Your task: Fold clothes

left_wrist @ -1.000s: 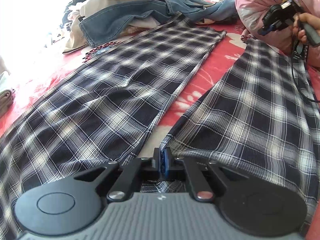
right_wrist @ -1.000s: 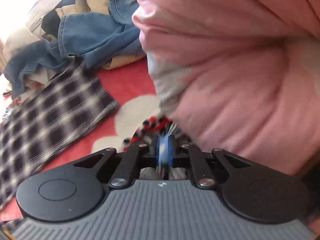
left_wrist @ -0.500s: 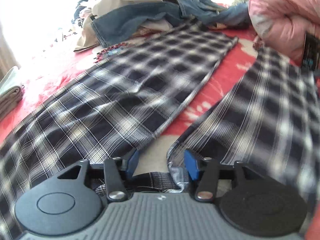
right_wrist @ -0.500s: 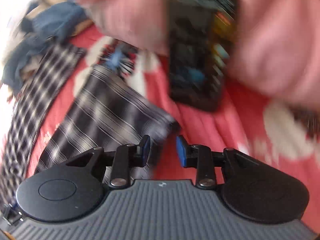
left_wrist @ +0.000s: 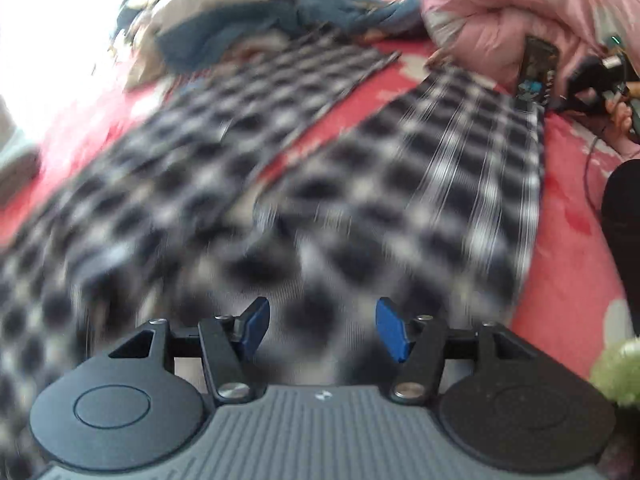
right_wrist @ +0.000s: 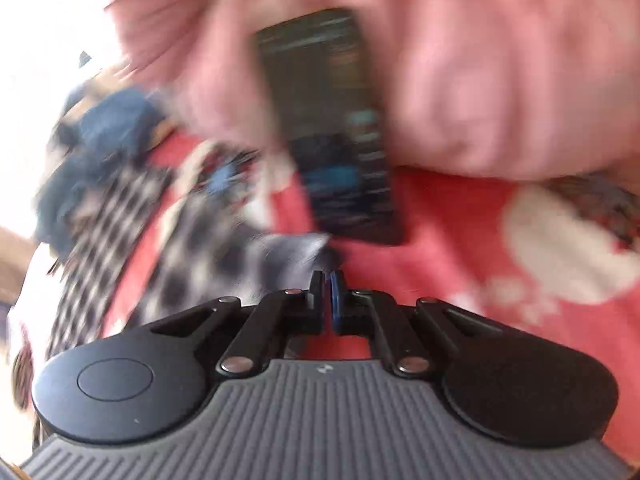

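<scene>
Black-and-white plaid trousers (left_wrist: pixel 440 184) lie spread on the red bedsheet (left_wrist: pixel 568 208), legs pointing away and apart. My left gripper (left_wrist: pixel 322 330) hovers over their near end. Its jaws are opening, with nothing between the blue pads (left_wrist: pixel 390 334). The left wrist view is blurred by motion. In the right wrist view, my right gripper (right_wrist: pixel 327 280) is shut on the far hem corner of the right trouser leg (right_wrist: pixel 208 248). The same gripper (left_wrist: pixel 588 80) shows at the far right of the left wrist view, held in a hand (left_wrist: pixel 620 108).
A dark phone (right_wrist: pixel 336 132) leans on a pink duvet (right_wrist: pixel 480 80) just beyond the hem. A pile of jeans and pale clothes (left_wrist: pixel 240 28) lies at the far end. A dark-clad limb (left_wrist: pixel 624 208) and something green (left_wrist: pixel 616 368) sit at the right edge.
My left gripper opened, let go of the trousers' near end and lifted away. My right gripper swung from the pink duvet to the right leg's hem, opened, then shut on its corner.
</scene>
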Tool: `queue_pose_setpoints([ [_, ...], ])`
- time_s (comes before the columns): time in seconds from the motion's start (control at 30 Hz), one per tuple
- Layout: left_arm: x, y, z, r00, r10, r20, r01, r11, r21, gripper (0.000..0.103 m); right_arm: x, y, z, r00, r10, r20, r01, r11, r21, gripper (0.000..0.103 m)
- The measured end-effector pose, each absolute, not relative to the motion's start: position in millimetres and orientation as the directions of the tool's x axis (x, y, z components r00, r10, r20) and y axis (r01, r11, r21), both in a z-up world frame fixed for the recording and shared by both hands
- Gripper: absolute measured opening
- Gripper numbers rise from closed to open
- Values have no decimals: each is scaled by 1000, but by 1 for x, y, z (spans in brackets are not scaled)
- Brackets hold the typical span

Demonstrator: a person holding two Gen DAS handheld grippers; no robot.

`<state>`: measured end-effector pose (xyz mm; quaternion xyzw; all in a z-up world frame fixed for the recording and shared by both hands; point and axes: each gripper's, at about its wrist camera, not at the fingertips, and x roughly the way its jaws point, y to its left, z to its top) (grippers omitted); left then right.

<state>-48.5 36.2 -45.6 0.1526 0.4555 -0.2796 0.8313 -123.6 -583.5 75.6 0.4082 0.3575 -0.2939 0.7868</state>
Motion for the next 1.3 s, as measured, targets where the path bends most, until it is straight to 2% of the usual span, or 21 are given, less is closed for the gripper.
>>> queue_pose_setpoints([
  [0.1,-60,63,-45,423,-267,-866,499,866,-23,59,-141,-599,56,558,-128,-820,796,363,485,5],
  [0.27,-81,121,-39,424,-212,-880,255,961,-109,59,-150,-585,62,621,-56,-782,745,353,566,11],
  [0.37,-90,145,-43,413,-179,-893,146,981,-130,59,-134,-576,65,644,15,-765,706,374,601,29],
  [0.43,-95,152,-46,414,-167,-895,109,985,-133,59,-120,-574,67,639,2,-769,704,402,586,48],
  [0.5,-96,153,-50,417,-176,-892,101,984,-147,59,-106,-577,60,638,9,-770,706,392,590,51],
  [0.57,-94,148,-54,420,-192,-887,110,981,-160,58,-97,-581,49,642,9,-767,715,352,603,46],
  [0.6,-92,147,-56,420,-198,-886,119,980,-162,58,-92,-581,46,647,-3,-763,717,342,607,19],
  [0.63,-90,144,-57,418,-204,-885,130,978,-163,57,-86,-580,48,650,-26,-759,714,362,599,3],
  [0.67,-91,142,-56,418,-210,-884,142,976,-165,57,-77,-568,61,666,-63,-743,681,457,572,2],
  [0.73,-95,138,-55,419,-218,-882,163,973,-163,57,-58,-531,97,735,-113,-669,528,715,459,2],
  [0.77,-95,136,-55,419,-220,-881,171,972,-161,57,-50,-504,109,758,-108,-643,417,839,350,2],
  [0.83,-95,134,-55,416,-220,-882,174,972,-160,57,-37,-432,124,767,-51,-640,90,996,28,2],
  [0.87,-95,133,-56,415,-220,-883,172,972,-161,57,-36,-398,123,756,-28,-654,-76,989,-130,2],
  [0.93,-94,132,-60,414,-218,-884,166,973,-162,56,-46,-339,101,709,-18,-705,-358,852,-382,2],
  [1.0,-93,132,-63,410,-220,-885,164,972,-166,56,-59,-308,74,685,-58,-726,-497,692,-524,2],
  [1.03,-93,131,-64,408,-221,-886,166,972,-166,56,-61,-304,67,680,-73,-729,-513,663,-545,2],
  [1.13,-92,131,-67,400,-220,-890,178,971,-160,55,-52,-323,73,689,-118,-715,-400,760,-512,2],
  [1.23,-93,131,-67,393,-224,-892,185,969,-162,55,-45,-383,103,714,-205,-669,-76,928,-365,2],
  [1.3,-92,131,-67,391,-226,-892,186,969,-164,55,-50,-440,114,695,-269,-667,186,963,-195,2],
])
